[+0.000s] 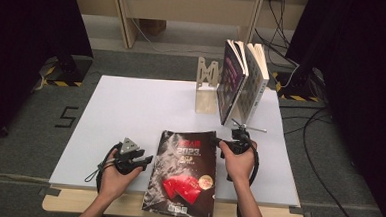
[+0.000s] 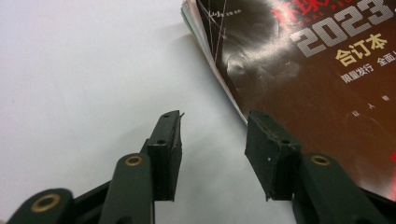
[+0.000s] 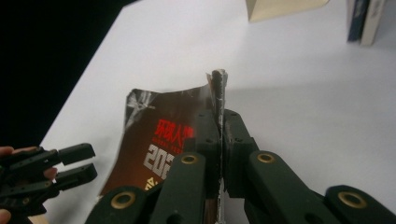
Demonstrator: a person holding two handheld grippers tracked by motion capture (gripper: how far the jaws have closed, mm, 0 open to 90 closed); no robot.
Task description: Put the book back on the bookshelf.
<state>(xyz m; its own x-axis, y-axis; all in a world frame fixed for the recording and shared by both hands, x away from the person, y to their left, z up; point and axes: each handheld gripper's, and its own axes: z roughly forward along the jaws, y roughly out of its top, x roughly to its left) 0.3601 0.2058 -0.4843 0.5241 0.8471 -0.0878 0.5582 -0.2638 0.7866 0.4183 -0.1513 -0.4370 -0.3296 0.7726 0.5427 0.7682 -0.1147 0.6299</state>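
Magazine (image 1: 182,173): black cover w/ grey-white marbling, red shapes near bottom, red title + silver "2023", gold characters, gold round seal. Table (image 1: 131,110): plain white top, pale wood edge at near side. Far right, two standing books (image 1: 242,83): one dark purple-black, other w/ pale grid pattern. Bookend (image 1: 207,86): light wood. Both grippers, left (image 1: 140,162) & right (image 1: 224,142): black, brass-coloured rivets.

The left black two-jaw gripper (image 2: 212,154) rests low in the left hand (image 1: 115,177), jaws parted. The right black two-jaw gripper (image 3: 219,100) is pinched tight in the right hand (image 1: 238,163), forearm extended.
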